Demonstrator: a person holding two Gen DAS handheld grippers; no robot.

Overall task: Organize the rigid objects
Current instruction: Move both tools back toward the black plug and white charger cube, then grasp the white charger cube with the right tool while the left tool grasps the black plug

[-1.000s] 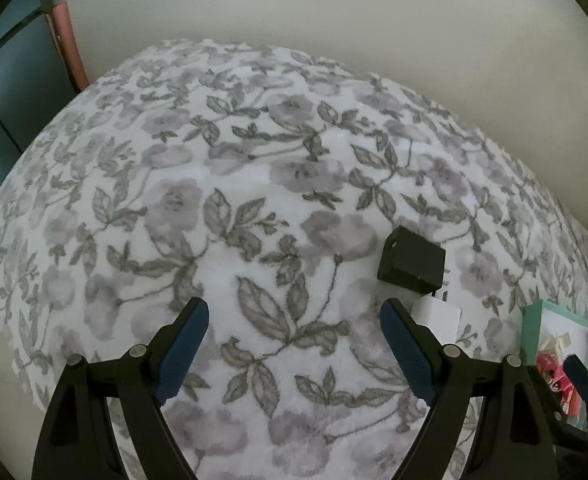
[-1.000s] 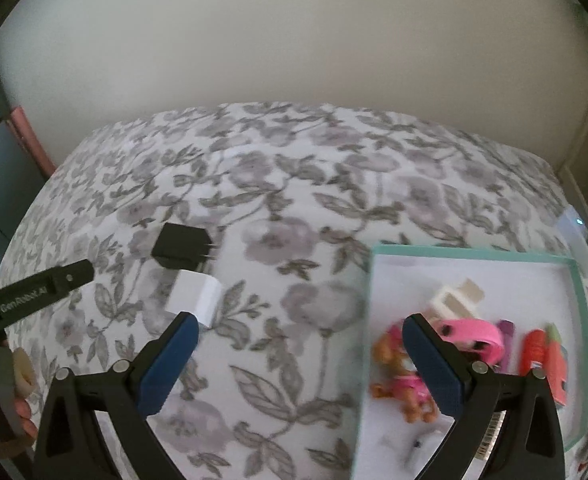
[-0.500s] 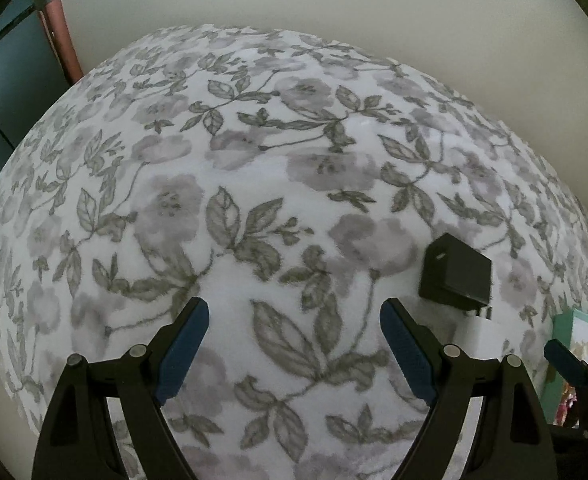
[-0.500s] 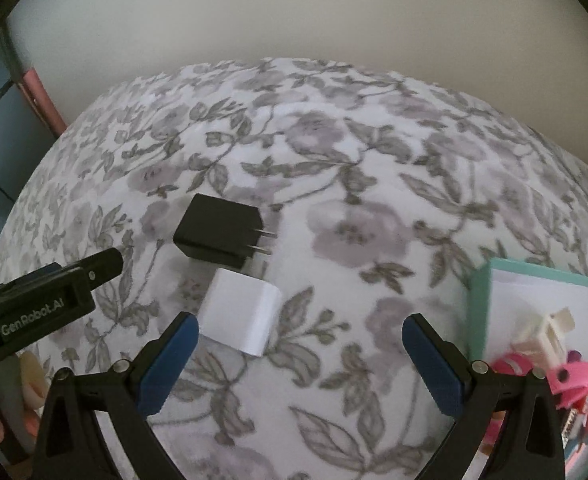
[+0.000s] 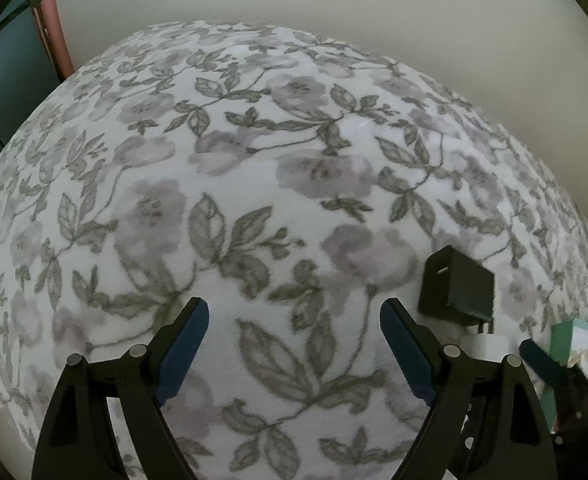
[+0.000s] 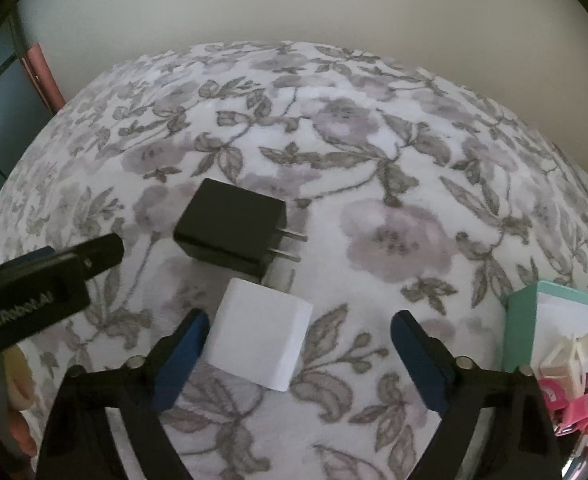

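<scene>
Right gripper (image 6: 297,334), jaws closing around the white charger (image 6: 260,344) without pressing, half-hides its near edge.

White charger cube (image 6: 260,344) flat on cloth, just beside blk plug adapter (image 6: 230,232), prongs right.

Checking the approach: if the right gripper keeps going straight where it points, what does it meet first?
Probably the white charger, lying between the closing jaws of the right gripper but nearer the left finger; no pad presses on it yet.
</scene>
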